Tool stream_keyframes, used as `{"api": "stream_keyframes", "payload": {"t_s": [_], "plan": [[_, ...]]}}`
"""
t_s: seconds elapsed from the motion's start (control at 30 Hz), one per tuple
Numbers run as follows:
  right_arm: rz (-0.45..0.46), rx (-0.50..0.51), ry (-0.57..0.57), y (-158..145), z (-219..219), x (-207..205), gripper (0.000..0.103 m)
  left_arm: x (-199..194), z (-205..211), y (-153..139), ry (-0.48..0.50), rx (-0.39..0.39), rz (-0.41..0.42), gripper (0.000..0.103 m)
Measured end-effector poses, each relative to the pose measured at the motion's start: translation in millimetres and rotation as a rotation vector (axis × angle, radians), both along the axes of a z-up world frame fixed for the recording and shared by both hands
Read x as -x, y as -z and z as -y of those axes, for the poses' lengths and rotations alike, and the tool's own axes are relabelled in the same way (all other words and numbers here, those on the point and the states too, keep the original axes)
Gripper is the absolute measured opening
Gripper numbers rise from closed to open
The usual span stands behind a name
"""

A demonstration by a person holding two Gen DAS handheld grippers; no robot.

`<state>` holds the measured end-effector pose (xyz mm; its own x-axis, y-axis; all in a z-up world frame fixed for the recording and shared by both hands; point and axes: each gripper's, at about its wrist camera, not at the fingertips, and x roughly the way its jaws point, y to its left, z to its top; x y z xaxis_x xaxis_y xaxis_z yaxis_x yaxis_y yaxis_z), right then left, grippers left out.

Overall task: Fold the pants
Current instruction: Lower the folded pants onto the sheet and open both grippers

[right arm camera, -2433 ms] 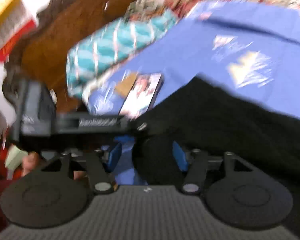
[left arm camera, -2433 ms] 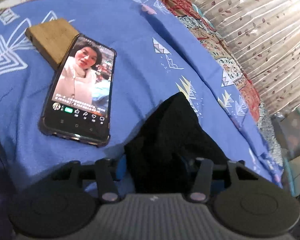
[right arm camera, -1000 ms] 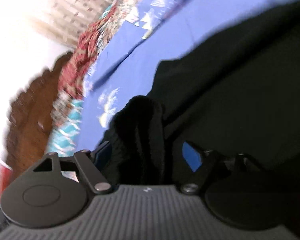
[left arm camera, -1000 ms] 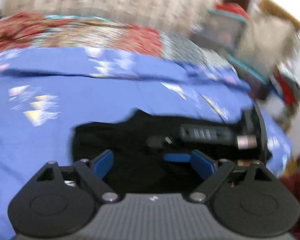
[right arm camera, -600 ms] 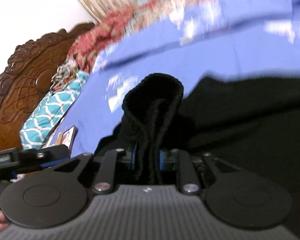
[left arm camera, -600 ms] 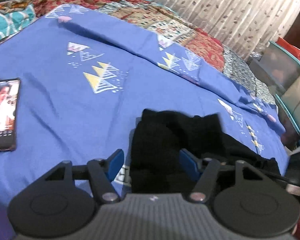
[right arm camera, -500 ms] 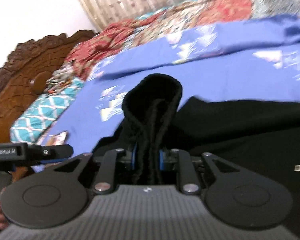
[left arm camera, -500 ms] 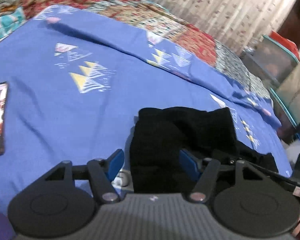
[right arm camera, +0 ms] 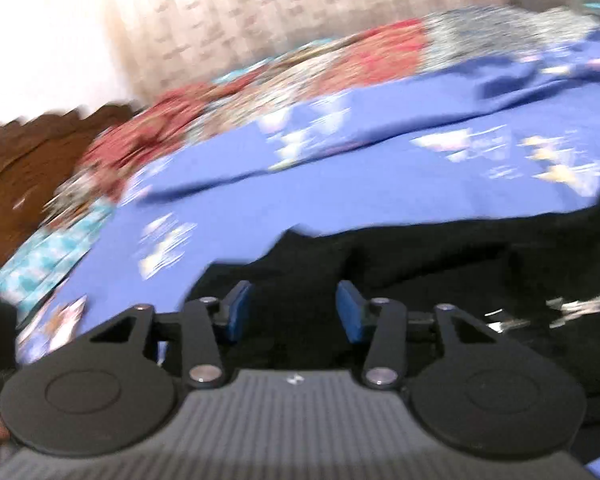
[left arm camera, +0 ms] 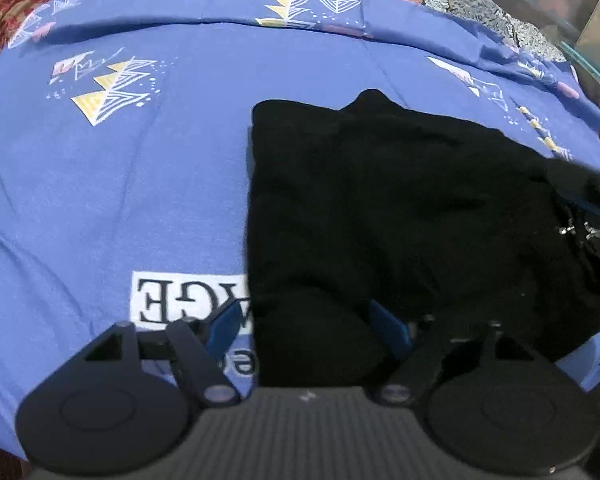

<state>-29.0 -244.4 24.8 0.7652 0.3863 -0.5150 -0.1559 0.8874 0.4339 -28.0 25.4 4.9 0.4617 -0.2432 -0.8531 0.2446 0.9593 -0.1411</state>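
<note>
Both claws stand released: my left claw (left arm camera: 306,330) straddles the near corner of the black pants (left arm camera: 400,200), my right claw (right arm camera: 292,312) hovers over their edge, so the folded bundle rests flat near the bed's (left arm camera: 120,200) front edge.

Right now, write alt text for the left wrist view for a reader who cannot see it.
Black pants lie bunched in a rough fold on a blue bedsheet printed with triangles. The left gripper sits at the near edge, its blue-padded fingers open around a hump of the cloth. The right gripper shows at the far right edge.
</note>
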Motion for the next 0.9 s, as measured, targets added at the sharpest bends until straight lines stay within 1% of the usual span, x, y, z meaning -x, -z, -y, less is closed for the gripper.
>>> {"api": "stream_keyframes", "payload": {"t_s": [0.03,0.07,0.1,0.13,0.17,0.23,0.3,0.33,0.37,0.43,0.5,0.53,0.57,0.6,0.63,0.67,0.7,0.73,0.8,0.83,0.87,0.9], "plan": [[-0.034,-0.007,-0.04,7,-11,-5,0.043,1,-1,1,0.0,-0.001,0.002,0.076],[-0.094,-0.003,-0.071,19,-17,-10,0.043,1,-1,0,0.002,-0.005,0.006,0.076],[-0.163,0.028,-0.078,34,-24,-16,0.043,2,0,1,0.004,-0.016,0.009,0.076],[-0.152,0.051,-0.071,43,-26,-15,0.041,3,2,1,0.007,-0.029,0.016,0.077],[-0.122,0.059,-0.082,46,-24,-15,0.041,2,3,1,0.006,-0.036,0.021,0.077],[-0.14,0.035,-0.091,41,-18,-21,0.041,3,3,-3,-0.001,-0.042,0.017,0.077],[-0.142,-0.009,-0.094,33,-4,-23,0.042,3,0,-14,-0.003,-0.034,0.017,0.073],[-0.124,-0.03,-0.084,24,1,-9,0.043,4,-2,-22,-0.004,-0.025,0.03,0.068],[-0.086,-0.044,-0.059,16,7,4,0.046,5,-5,-33,-0.008,-0.012,0.053,0.066],[0.006,-0.028,0.039,3,37,27,0.054,6,-9,-53,-0.009,0.021,0.097,0.066],[0.087,0.015,0.164,-6,70,48,0.058,6,-6,-72,0.008,0.068,0.135,0.066],[0.117,0.04,0.238,-8,89,59,0.062,5,-2,-80,0.022,0.089,0.149,0.066],[0.137,0.058,0.314,-8,107,68,0.069,3,5,-86,0.04,0.11,0.155,0.066],[0.148,0.064,0.41,-5,128,78,0.074,2,12,-89,0.057,0.127,0.152,0.066],[0.142,0.056,0.483,1,144,84,0.082,0,22,-91,0.083,0.148,0.143,0.066],[0.12,0.032,0.558,8,163,90,0.083,-3,33,-93,0.112,0.166,0.129,0.066],[0.096,0.002,0.6,16,176,91,0.083,-5,43,-93,0.135,0.179,0.115,0.066],[0.063,-0.033,0.628,25,190,92,0.083,-7,57,-93,0.165,0.188,0.097,0.066],[-0.019,-0.103,0.647,45,208,88,0.082,-5,84,-95,0.223,0.197,0.076,0.066],[-0.066,-0.132,0.646,55,214,85,0.071,-4,97,-97,0.252,0.199,0.074,0.066],[-0.118,-0.152,0.648,65,217,80,0.038,-3,109,-100,0.28,0.199,0.072,0.067],[-0.131,-0.152,0.644,66,213,79,0.022,-3,123,-104,0.307,0.191,0.07,0.067]]}}
